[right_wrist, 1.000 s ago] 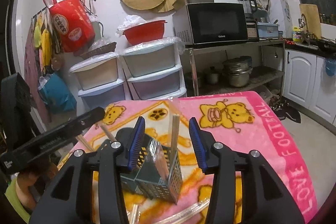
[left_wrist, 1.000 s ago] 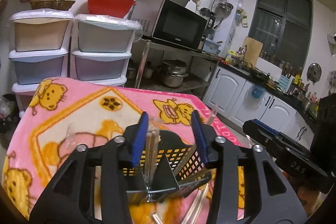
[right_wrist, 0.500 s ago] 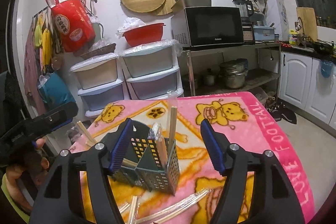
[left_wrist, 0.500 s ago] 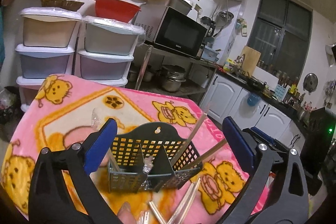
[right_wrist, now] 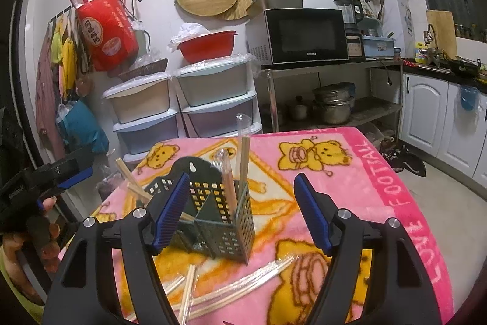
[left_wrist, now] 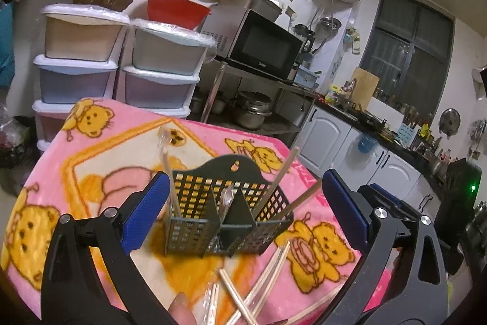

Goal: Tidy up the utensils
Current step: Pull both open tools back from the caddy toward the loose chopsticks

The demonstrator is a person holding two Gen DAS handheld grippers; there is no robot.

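A dark green perforated utensil basket (left_wrist: 213,194) (right_wrist: 225,236) stands on the pink bear-print blanket (left_wrist: 115,148) (right_wrist: 380,188). Several chopsticks (left_wrist: 278,177) (right_wrist: 243,157), some in clear wrappers, stick up out of its compartments. More wrapped chopsticks (left_wrist: 258,285) (right_wrist: 243,285) lie loose on the blanket in front of it. My left gripper (left_wrist: 245,212) is open wide, its blue pads either side of the basket and clear of it. My right gripper (right_wrist: 242,215) is open too, with its pads off the basket. Each gripper shows at the edge of the other's view.
Stacked plastic drawers (right_wrist: 182,111) and a metal rack with a microwave (right_wrist: 304,35) and pots stand behind the table. White kitchen cabinets (right_wrist: 426,118) run along the right. A fingertip (left_wrist: 181,306) shows at the bottom of the left wrist view.
Both grippers' jaws have spread apart and both have drawn back from the basket, which now stands free on the blanket.
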